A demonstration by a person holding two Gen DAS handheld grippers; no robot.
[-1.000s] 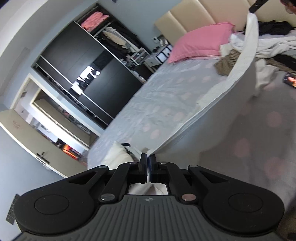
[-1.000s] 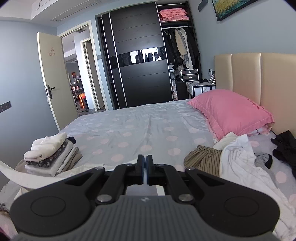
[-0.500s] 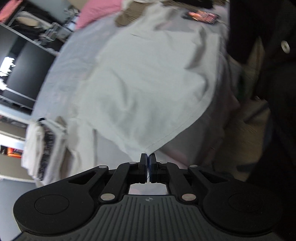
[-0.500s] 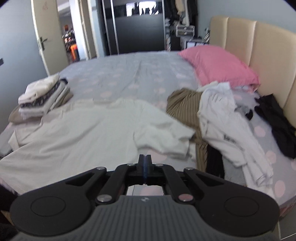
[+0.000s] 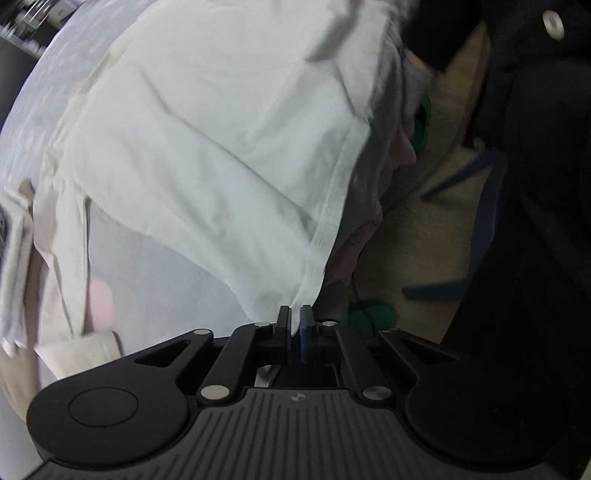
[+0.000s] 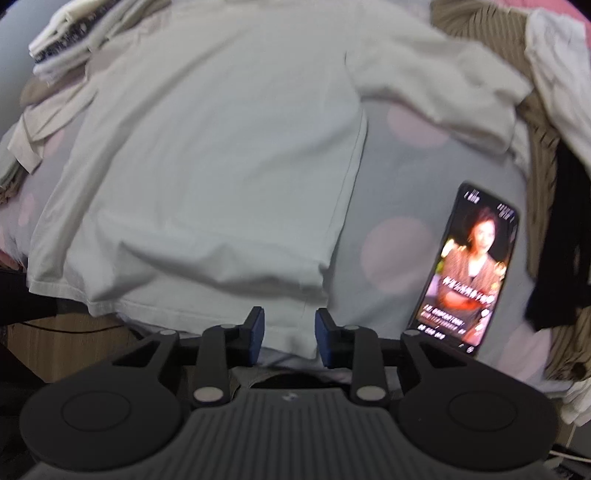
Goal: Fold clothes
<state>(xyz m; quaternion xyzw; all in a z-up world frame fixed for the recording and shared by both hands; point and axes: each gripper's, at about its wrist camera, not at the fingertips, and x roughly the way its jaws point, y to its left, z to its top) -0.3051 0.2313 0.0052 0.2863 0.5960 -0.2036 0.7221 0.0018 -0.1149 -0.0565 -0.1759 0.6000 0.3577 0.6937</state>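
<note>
A white T-shirt [image 5: 221, 147] lies spread flat on the dotted grey bedsheet [image 6: 399, 177], its hem at the bed's near edge. My left gripper [image 5: 294, 314] points steeply down at the shirt's bottom corner. Its jaws are opening, with a narrow gap and the corner of cloth still between the pads. My right gripper [image 6: 289, 325] hangs over the other end of the white T-shirt's [image 6: 207, 166] hem. Its jaws are opening too, well apart, with the hem lying loose between and below the fingertips.
A lit phone [image 6: 469, 266] lies on the sheet right of the shirt. A folded stack [image 6: 74, 33] sits at the far left. Brown striped [image 6: 480, 22], white [image 6: 554, 55] and black [image 6: 569, 240] garments pile at the right. A person's dark clothing [image 5: 535, 184] stands beside the bed.
Both grippers came down from holding the shirt up in the air to the bed's near edge. The shirt now lies flat, and both pairs of jaws have parted.
</note>
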